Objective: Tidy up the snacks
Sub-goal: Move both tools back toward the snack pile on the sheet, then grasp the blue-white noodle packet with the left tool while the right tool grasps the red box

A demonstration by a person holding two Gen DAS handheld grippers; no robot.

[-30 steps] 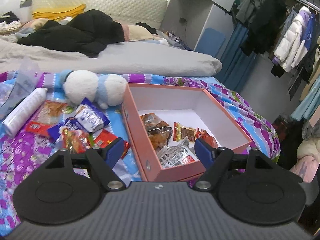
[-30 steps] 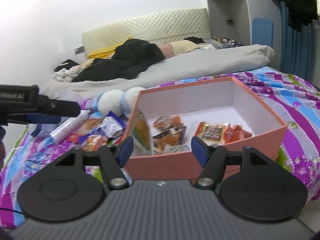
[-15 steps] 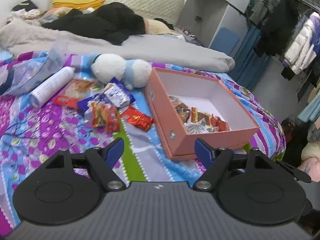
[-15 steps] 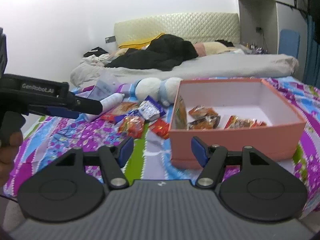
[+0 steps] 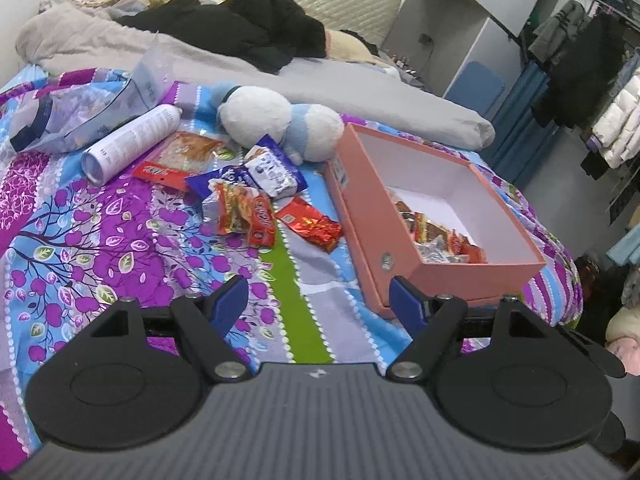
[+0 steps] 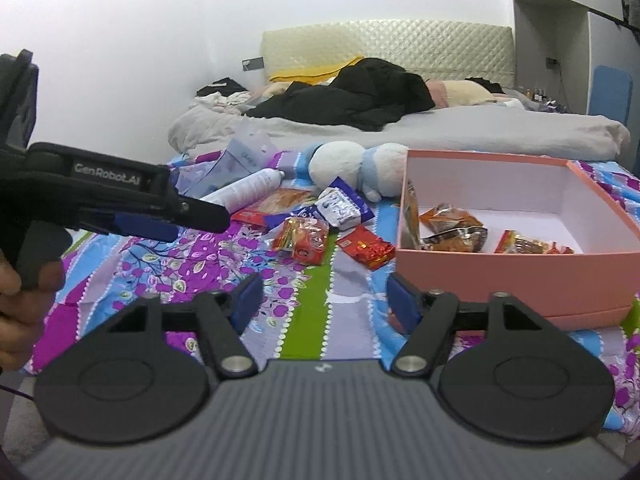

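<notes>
Left gripper (image 5: 318,298) jaws wide apart, nothing between them, hanging over the patterned bedspread (image 5: 100,248). Right gripper (image 6: 322,296) jaws have just been opening, now wide, empty too, over the same bedspread near the box's front corner. Pink cardboard box (image 5: 404,264), white inside, sits open on the bed to the right of the loose snacks; in it a few foil packets: brown ones (image 6: 454,226) by the left wall, red-orange ones (image 6: 532,245) toward the front right, one packet standing against the left wall. Outside the box, loose snack pile: red packet (image 5: 310,224) just beside the box, orange-red packet (image 5: 244,214) left of it, blue-and-white wrappers (image 5: 272,170) behind, flat orange pack with red edge (image 5: 180,158); print too small to read. White spray can (image 5: 130,142) lies on its side, text unreadable, a clear plastic bag (image 5: 100,104) beside it. White-and-blue plush toy (image 5: 280,120) touches the box's far corner. Left gripper's arm in the right view reads "GenRobot.AI" (image 6: 108,171), a hand (image 6: 20,304) gripping its handle.
</notes>
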